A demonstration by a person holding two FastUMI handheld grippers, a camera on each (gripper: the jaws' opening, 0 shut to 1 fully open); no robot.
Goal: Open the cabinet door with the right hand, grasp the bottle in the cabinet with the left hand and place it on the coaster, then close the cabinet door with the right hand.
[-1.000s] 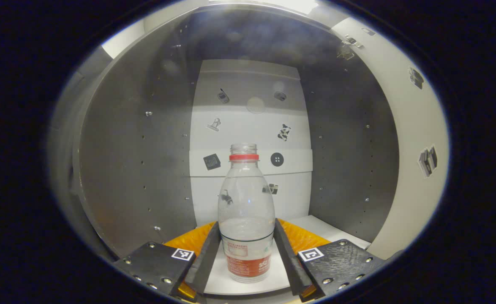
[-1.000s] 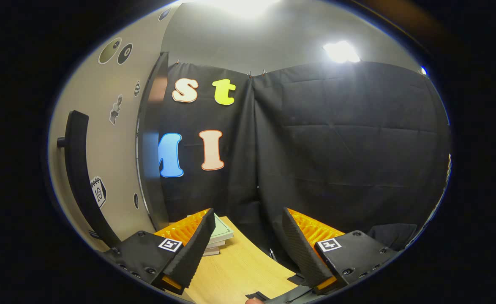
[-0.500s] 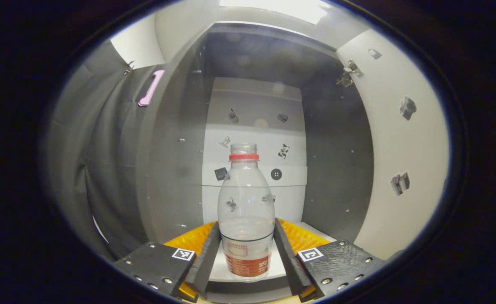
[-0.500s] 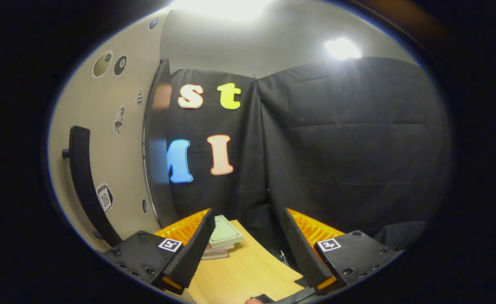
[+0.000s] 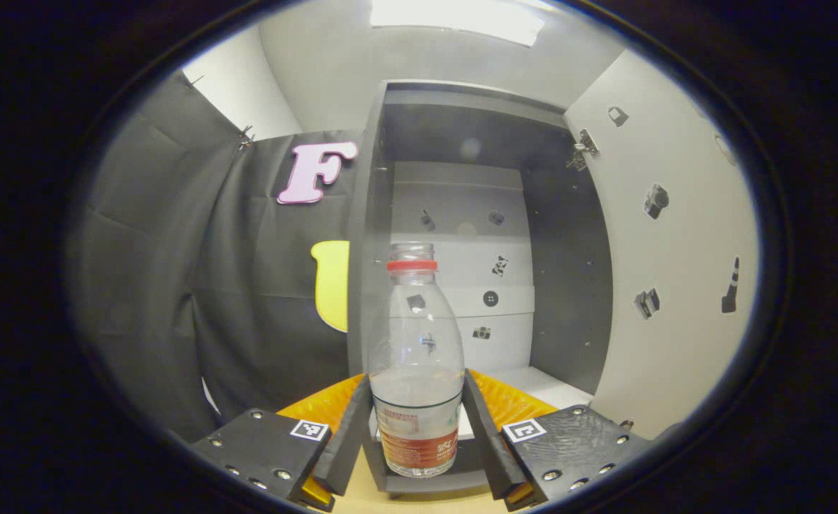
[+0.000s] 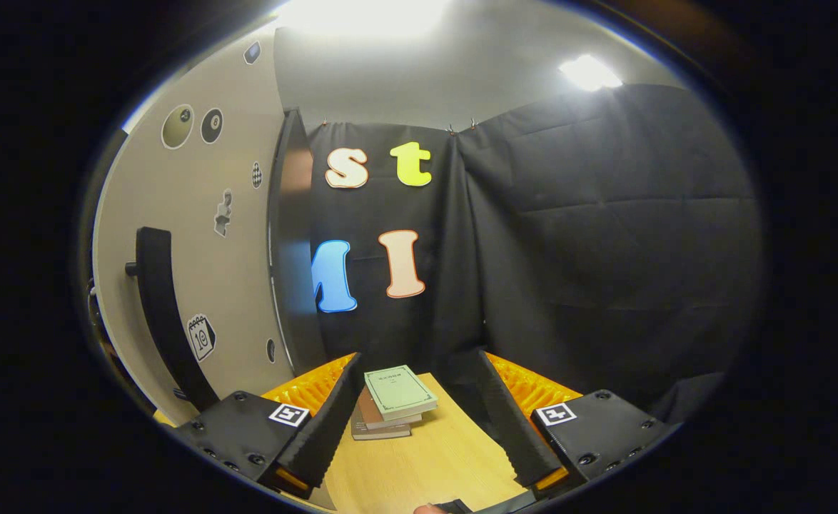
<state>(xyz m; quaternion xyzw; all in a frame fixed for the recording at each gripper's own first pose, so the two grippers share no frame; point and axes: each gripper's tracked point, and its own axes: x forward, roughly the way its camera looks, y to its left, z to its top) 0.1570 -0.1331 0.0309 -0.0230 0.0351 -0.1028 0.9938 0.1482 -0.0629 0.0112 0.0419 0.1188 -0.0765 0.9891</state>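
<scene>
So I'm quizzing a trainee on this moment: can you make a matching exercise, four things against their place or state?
Things:
1. bottle
2. cabinet door
3. books
4. right gripper

States:
A. stacked on the wooden table
B. open, holding nothing
C. swung open
D. upright between the left gripper's fingers

Pairs: 1-D, 2-C, 3-A, 4-B

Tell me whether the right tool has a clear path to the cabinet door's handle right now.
Probably yes. The right tool is open and holds nothing, and the black handle stands exposed on the open cabinet door to its left, with nothing visible between them. It would have to swing left.
</scene>
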